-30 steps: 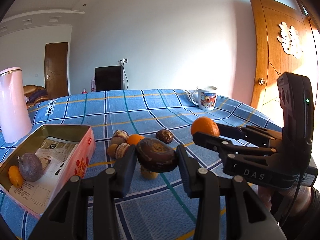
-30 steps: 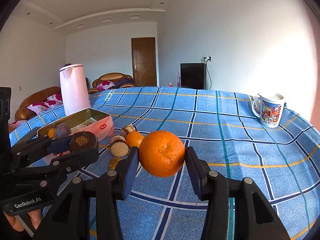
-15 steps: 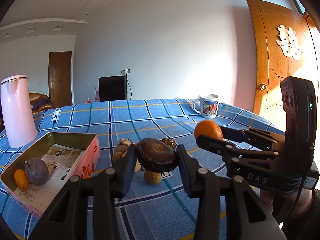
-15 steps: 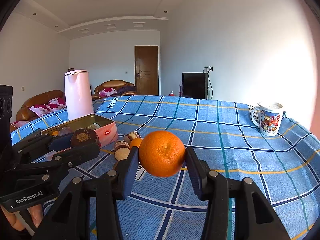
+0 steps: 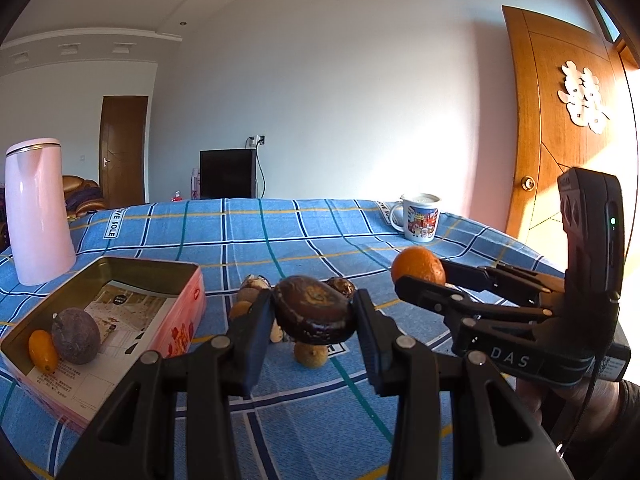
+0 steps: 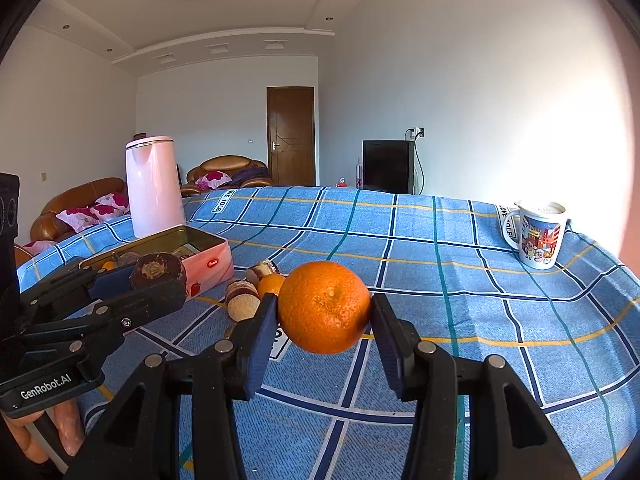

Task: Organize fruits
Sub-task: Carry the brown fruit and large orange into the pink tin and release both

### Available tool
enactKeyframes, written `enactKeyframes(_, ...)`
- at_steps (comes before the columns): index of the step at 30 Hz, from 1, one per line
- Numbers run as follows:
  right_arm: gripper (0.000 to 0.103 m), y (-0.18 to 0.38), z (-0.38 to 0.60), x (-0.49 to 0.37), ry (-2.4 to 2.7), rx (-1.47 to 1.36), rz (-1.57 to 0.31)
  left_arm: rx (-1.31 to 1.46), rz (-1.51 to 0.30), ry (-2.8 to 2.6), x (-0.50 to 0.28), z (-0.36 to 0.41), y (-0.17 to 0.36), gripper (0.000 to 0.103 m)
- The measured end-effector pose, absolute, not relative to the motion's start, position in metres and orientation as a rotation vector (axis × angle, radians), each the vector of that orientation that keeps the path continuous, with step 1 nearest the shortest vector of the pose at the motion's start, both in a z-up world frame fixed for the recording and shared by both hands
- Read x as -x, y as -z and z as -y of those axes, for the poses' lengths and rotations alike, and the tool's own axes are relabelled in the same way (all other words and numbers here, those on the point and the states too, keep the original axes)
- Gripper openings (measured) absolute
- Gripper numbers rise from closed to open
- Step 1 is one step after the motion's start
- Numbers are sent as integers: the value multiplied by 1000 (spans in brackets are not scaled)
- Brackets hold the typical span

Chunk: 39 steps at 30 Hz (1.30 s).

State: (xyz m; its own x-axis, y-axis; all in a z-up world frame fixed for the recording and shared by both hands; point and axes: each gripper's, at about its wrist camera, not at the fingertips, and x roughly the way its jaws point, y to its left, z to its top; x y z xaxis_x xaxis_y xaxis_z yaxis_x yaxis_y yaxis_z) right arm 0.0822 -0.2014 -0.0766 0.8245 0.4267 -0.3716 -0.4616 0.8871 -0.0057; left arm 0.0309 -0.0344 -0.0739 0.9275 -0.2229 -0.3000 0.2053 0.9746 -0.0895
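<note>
A dark brown fruit (image 5: 314, 310) is clamped between the pads of the left hand-held gripper (image 5: 314, 320), which is closed down to the fruit's width, and it is held clear above the surface (image 5: 280, 248). An orange (image 6: 324, 307) is pinched in the same way by the right hand-held gripper (image 6: 325, 320), its jaws part closed around the rind, also well off the cloth.

The tin (image 5: 176, 270) lies ahead and to the left of the left hand-held gripper; a purple fruit (image 5: 75, 334) and a small orange fruit (image 5: 42, 351) are already inside it. Loose fruits (image 5: 256, 292) are left on the cloth just beyond the left fingertips, and one small yellowish fruit (image 5: 310, 356) sits directly below the held brown one.

Both held fruits are round and smooth-skinned, so a slip is judged possible if either grip is eased before the tin is reached; a dropped fruit would likely roll across the cloth. The two hand-held grippers are near each other, and a collision could be caused if both are swung toward the tin together. The tin's wall could be clipped by a low approach. The kettle (image 5: 38, 212) just behind the tin could be knocked by an overshoot.
</note>
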Motion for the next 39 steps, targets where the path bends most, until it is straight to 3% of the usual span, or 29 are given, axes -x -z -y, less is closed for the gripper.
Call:
enactKeyframes(18, 49, 58, 177, -89, -490, 143, -389, 89, -290, 174, -23, 9, 62, 42)
enactKeyframes(39, 49, 38, 37, -109, -743, 220, -460, 202, -349, -63, -25, -101, 65, 42)
